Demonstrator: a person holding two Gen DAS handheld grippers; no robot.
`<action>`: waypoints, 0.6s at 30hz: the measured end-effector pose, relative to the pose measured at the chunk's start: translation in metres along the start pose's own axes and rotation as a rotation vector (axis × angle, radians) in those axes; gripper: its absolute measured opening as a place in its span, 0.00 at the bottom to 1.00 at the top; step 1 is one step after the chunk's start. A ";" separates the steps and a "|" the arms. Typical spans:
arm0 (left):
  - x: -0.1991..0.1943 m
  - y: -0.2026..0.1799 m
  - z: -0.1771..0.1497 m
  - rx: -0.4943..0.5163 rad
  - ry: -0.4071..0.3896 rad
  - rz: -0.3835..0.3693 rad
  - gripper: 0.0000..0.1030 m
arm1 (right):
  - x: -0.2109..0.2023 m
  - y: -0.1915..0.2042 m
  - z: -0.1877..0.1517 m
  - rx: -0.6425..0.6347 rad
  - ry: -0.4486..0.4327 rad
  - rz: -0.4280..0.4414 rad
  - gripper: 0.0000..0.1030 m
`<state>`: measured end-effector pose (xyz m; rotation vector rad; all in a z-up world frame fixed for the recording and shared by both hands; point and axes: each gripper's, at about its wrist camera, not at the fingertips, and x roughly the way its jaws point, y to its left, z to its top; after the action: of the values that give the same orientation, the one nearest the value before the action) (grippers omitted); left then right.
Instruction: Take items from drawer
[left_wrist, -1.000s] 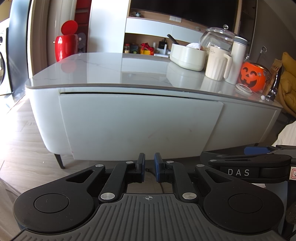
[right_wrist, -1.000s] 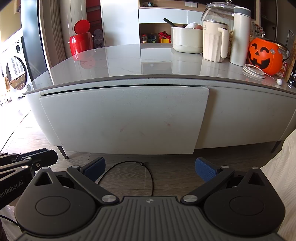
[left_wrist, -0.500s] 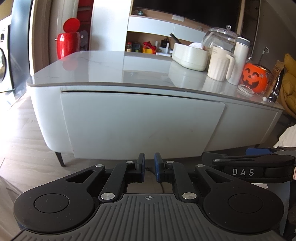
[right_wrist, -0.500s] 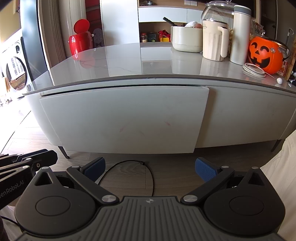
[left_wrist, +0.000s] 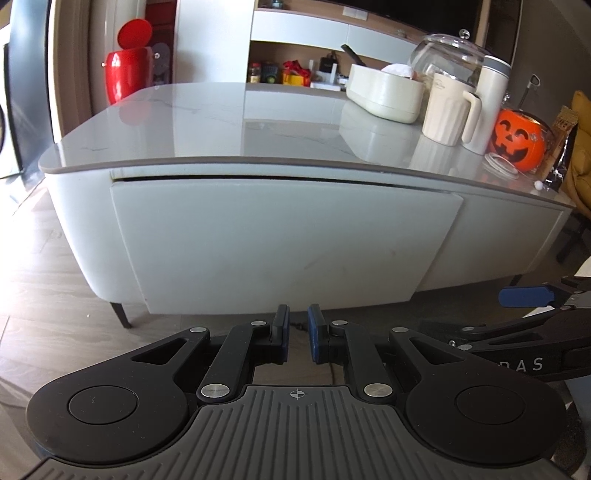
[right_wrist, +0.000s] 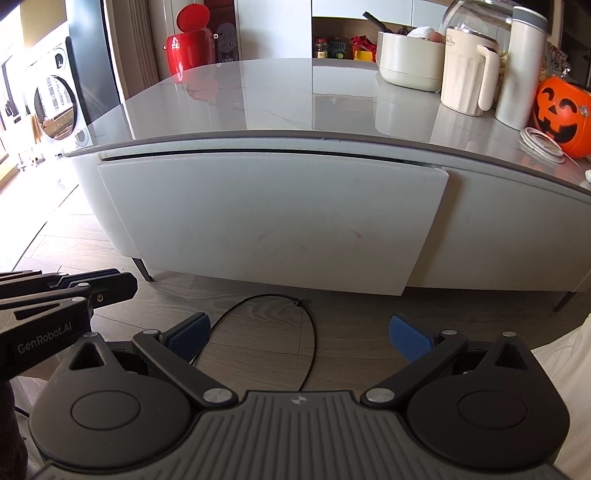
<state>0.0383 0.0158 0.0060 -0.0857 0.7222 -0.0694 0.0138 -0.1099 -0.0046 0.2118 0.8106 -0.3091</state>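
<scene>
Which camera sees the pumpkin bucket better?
The left wrist view: the whole pumpkin bucket shows there, face and all. In the right wrist view the pumpkin bucket is cut off by the picture's right edge.

In the right wrist view, the left tongs (right_wrist: 107, 291) are showing "GenRobot.AI" in pale letters along their black side. In the left wrist view, the right tongs (left_wrist: 526, 297) are showing the letters "AS".

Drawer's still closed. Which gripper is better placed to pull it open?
Probably right. The right gripper has its jaws wide apart facing the drawer front; the left gripper has jaws nearly closed.
</scene>
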 end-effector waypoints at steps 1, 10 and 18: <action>0.004 0.003 0.004 0.012 -0.001 0.004 0.13 | 0.002 -0.002 0.004 -0.005 0.002 0.003 1.00; 0.035 0.067 0.048 -0.013 -0.001 0.055 0.14 | 0.032 -0.029 0.040 -0.107 -0.032 0.014 1.00; 0.039 0.140 0.094 0.050 -0.085 0.141 0.14 | 0.068 -0.058 0.080 -0.133 -0.013 -0.033 1.00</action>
<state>0.1347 0.1561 0.0363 0.0105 0.6397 0.0502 0.0917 -0.2010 -0.0046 0.0719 0.8193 -0.2862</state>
